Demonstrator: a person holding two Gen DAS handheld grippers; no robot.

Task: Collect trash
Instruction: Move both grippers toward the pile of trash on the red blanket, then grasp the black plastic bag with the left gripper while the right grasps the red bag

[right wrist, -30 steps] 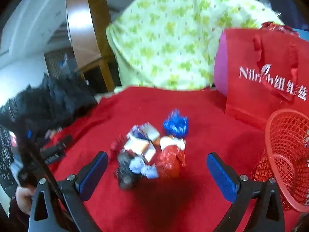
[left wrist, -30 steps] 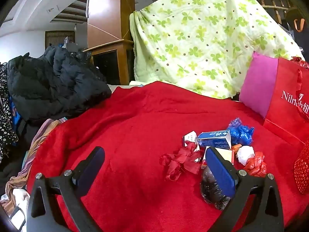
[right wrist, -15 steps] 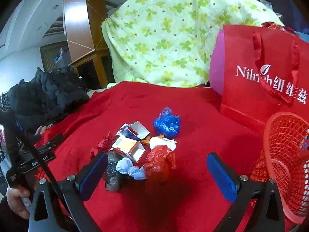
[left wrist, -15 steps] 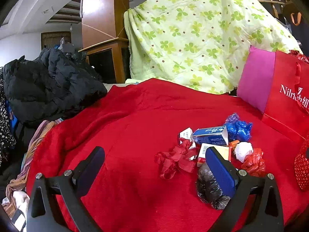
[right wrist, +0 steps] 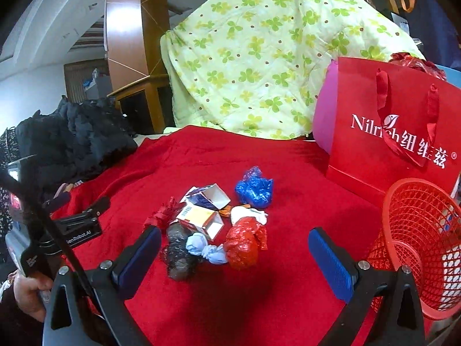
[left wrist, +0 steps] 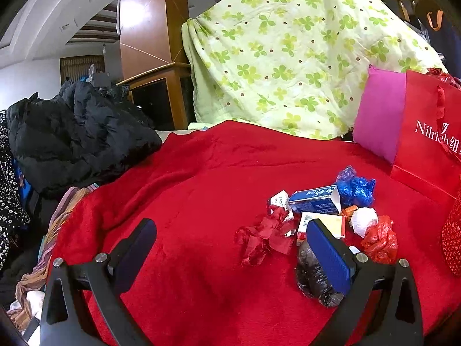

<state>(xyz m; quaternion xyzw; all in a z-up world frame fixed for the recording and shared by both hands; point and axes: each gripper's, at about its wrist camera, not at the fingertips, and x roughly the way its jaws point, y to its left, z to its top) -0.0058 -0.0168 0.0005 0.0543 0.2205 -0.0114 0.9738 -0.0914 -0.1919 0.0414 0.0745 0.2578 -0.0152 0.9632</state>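
1. While both sets of jaws stand wide and empty, right gripper (right wrist: 234,256) hovers before the trash pile (right wrist: 219,222); left gripper (left wrist: 230,249) is alongside.
2. Pile sits mid-blanket (right wrist: 288,302), near the red basket (right wrist: 415,248) at its right edge.
3. Judged light, crushable: pinch the red plastic wad (right wrist: 243,245) at its bulge; cartons (right wrist: 201,220) by an open flap.

Dim indoor light; glare on the wooden pillar (left wrist: 144,23); fisheye bending and dark corners; right wrist view perhaps slightly soft.
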